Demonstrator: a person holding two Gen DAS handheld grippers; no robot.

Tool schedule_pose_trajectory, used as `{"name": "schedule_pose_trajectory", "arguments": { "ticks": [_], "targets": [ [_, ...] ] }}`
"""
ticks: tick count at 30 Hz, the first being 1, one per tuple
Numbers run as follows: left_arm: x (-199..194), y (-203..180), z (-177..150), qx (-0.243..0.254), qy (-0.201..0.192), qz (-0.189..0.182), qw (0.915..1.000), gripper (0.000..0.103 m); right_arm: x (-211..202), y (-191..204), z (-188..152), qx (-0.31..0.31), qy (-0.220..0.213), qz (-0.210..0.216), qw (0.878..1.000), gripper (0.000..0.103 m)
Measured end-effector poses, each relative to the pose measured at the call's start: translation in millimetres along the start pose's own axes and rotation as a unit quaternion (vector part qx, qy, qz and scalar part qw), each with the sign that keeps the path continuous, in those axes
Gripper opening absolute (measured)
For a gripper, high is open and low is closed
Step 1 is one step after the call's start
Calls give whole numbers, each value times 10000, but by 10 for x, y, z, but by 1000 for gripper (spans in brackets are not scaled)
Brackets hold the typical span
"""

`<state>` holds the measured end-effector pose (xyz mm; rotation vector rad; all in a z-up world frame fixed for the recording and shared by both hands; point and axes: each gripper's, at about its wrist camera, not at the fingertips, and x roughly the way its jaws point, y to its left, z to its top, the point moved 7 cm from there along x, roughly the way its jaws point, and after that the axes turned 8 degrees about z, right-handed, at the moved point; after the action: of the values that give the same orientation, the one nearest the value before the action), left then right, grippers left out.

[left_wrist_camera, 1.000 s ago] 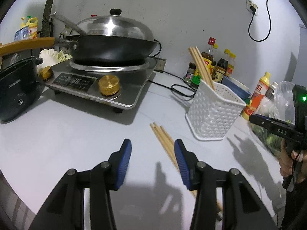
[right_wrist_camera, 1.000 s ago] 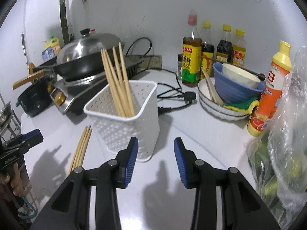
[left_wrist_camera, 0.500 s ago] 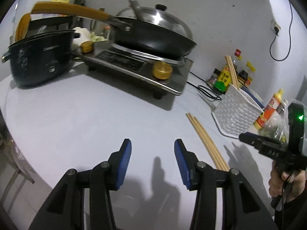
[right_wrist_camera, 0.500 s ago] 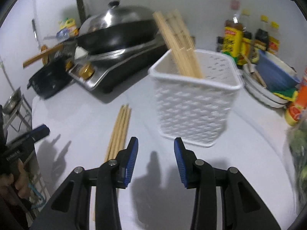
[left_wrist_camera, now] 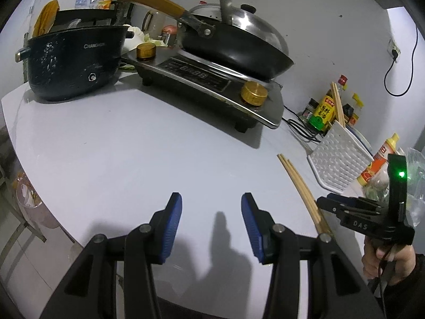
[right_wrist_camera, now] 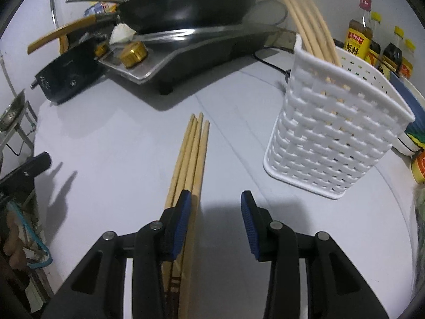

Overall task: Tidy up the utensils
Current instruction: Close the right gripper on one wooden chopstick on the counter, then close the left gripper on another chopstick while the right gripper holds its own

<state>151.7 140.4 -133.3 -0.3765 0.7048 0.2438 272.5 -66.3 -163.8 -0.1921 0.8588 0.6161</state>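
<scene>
- We are holding the left gripper [left_wrist_camera: 211, 212] over bare worktop [left_wrist_camera: 132, 159], its fingers [left_wrist_camera: 174, 218] standing partly apart with nothing between them.
- The loose chopsticks [right_wrist_camera: 192, 156] are lying flat on the worktop, passing under the left finger of our right gripper [right_wrist_camera: 215, 212], whose fingers are also standing partly apart and gripping nothing.
- The white basket [right_wrist_camera: 332, 138] is standing beyond the right finger, more chopsticks leaning inside it.
</scene>
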Motion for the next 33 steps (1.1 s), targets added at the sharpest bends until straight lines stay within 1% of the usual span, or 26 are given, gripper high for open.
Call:
{"name": "schedule_pose_trajectory", "arguments": {
  "ticks": [6,12,14,17,25,33],
  "targets": [
    [39,73,-11,-57,53,30,10000,46,99,10,-11,-3,137,-102,9999,37],
    [55,76,-24,-50,88,28,9999,46,149,70,28,-93,126,-109,9998,35],
    [53,73,-27,-39,96,31,9999,46,159,95,37,-151,90,-36,9998,16],
    [49,58,-36,-20,109,54,9999,46,162,111,43,-212,74,-15,9997,8],
    [49,-94,-74,156,195,65,9997,46,59,54,-44,-206,19,172,9996,6],
    [79,-409,-131,458,328,59,9984,46,-146,-58,-67,-132,-221,357,9990,6]
  ]
}}
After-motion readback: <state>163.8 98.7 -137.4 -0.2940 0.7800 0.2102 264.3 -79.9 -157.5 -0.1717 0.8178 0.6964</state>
